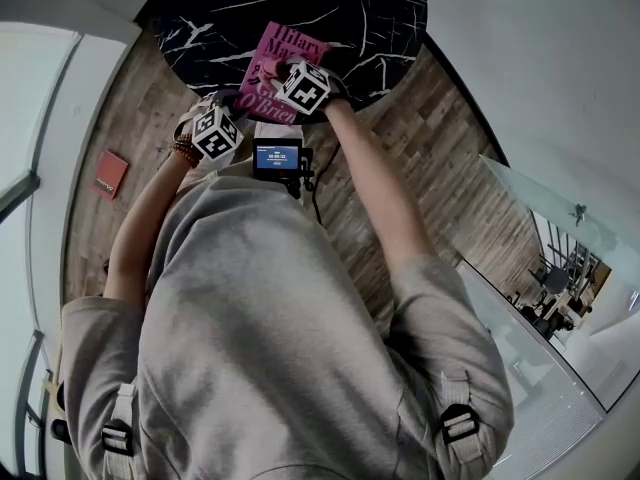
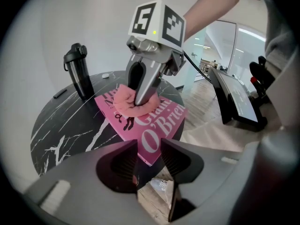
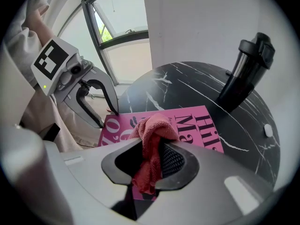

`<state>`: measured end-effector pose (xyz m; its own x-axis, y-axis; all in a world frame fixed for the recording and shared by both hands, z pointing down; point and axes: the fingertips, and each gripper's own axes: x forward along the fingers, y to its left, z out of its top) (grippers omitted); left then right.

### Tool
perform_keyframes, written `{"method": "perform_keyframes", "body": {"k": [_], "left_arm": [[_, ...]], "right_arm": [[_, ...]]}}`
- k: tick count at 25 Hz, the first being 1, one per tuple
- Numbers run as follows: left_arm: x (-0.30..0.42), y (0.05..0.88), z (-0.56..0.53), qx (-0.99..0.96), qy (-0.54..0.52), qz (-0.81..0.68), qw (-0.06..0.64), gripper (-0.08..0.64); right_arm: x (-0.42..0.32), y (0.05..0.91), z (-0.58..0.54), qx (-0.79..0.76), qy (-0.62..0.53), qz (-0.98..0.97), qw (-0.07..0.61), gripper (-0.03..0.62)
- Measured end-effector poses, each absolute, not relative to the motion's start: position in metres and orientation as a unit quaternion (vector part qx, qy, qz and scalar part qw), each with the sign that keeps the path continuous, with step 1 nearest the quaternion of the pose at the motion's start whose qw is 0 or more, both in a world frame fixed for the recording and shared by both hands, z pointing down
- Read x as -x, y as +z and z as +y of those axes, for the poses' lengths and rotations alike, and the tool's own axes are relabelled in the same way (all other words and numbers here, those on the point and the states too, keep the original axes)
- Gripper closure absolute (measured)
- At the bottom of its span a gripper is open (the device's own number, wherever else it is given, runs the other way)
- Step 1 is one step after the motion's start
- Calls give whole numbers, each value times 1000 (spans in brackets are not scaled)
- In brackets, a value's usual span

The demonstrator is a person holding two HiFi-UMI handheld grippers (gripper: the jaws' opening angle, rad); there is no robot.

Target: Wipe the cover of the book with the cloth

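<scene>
Right tongs [image 3: 152, 148] clamped on the cloth [image 3: 152, 128], which rests on the book [image 3: 197, 125] (pink cover, dark worktop [image 3: 187, 83]). Left tongs [image 2: 149, 156] part open, empty, beside the book's near corner.

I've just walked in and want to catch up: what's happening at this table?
A person works with tongs in each hand. The right tongs are shut on a pink cloth and press it onto the cover of a pink book lying on the black table. The left tongs are open and empty, by the book's corner nearest the person. A black bottle stands further back on the table.
</scene>
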<state>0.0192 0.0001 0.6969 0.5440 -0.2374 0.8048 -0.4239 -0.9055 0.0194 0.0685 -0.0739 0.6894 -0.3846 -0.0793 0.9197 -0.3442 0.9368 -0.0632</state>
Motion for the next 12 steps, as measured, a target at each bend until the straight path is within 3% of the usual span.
{"method": "perform_keyframes", "body": {"k": [12], "left_arm": [[-19,697,0,-873,440,-184,105,416]], "right_arm": [[-59,687,-46,-111,127,-828,535,492]]}}
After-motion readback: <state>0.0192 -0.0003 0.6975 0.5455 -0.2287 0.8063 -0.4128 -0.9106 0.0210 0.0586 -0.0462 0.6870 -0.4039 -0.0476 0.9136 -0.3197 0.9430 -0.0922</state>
